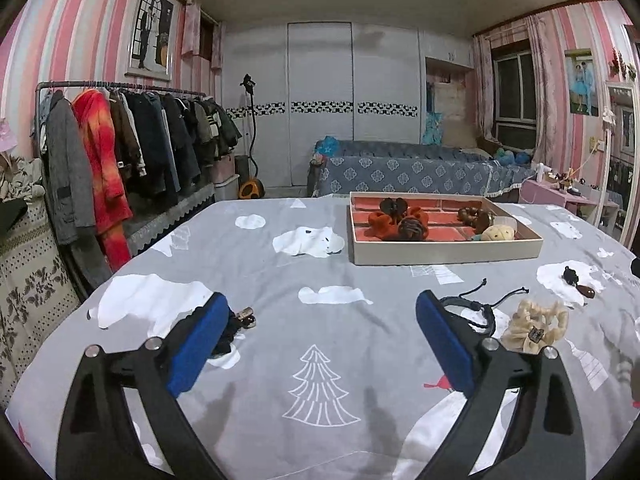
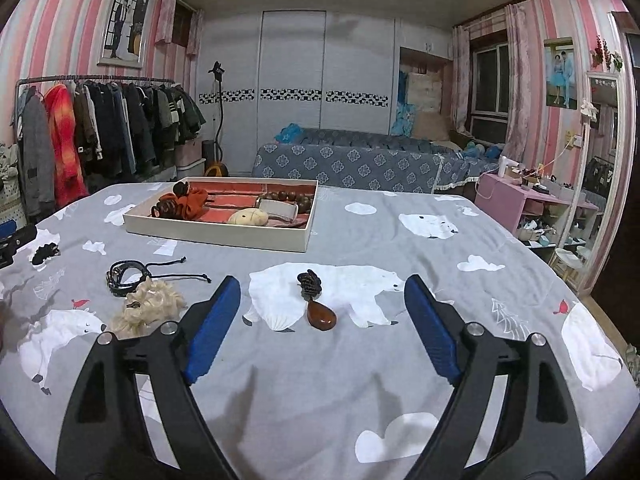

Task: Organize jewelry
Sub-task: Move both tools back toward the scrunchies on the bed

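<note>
Spread wide and empty, right gripper [image 2: 322,322] is hovering near amber teardrop pendant [image 2: 321,314]; left gripper [image 1: 322,330] likewise. Pinching its knotted cord [image 2: 309,283] looks best.

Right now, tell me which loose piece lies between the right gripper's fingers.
The teardrop amber pendant on its dark knotted cord; the cream scrunchie and black bracelet lie outside.

both claws wide open and empty — left claw [image 1: 322,334], right claw [image 2: 322,318] — tilted slightly downward

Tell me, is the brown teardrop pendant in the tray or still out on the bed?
Out. The pendant lies on the bedsheet, well short of the tray.
</note>
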`<state>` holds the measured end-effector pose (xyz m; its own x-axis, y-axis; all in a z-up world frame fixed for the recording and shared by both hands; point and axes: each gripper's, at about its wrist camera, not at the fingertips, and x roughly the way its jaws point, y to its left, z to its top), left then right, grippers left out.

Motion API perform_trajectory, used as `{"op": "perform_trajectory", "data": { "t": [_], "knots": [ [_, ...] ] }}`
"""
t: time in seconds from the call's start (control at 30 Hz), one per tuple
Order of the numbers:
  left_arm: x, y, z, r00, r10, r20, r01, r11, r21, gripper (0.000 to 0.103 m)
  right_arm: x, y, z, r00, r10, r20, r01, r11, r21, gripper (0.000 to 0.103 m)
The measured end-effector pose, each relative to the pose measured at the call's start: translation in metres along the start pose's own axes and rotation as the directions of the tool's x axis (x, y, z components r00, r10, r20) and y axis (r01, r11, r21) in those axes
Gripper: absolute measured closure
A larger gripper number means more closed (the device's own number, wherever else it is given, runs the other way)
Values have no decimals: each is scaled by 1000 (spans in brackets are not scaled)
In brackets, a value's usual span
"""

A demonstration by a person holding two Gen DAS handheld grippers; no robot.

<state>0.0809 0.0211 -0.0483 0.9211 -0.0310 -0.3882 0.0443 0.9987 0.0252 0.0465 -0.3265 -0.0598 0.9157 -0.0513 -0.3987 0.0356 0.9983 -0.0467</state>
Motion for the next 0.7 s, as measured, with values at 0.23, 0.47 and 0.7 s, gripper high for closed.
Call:
{"op": "perform_trajectory", "data": {
  "t": [0.23,0.47,0.7],
  "knots": [
    [1,0,0,1000,1,1,-1,1000,-2,10,2,0,-1,1000,0,-6,0,1000,0,18],
    [0,1,-1,1000,2,1,-2,1000,-2,10,3,0,-1,1000,-2,-6,2,1000,0,18],
    [0,1,-1,1000,3,-2,-3,1000,-3,9,3,0,-2,1000,-2,-6,2,1000,0,18]
  ]
}}
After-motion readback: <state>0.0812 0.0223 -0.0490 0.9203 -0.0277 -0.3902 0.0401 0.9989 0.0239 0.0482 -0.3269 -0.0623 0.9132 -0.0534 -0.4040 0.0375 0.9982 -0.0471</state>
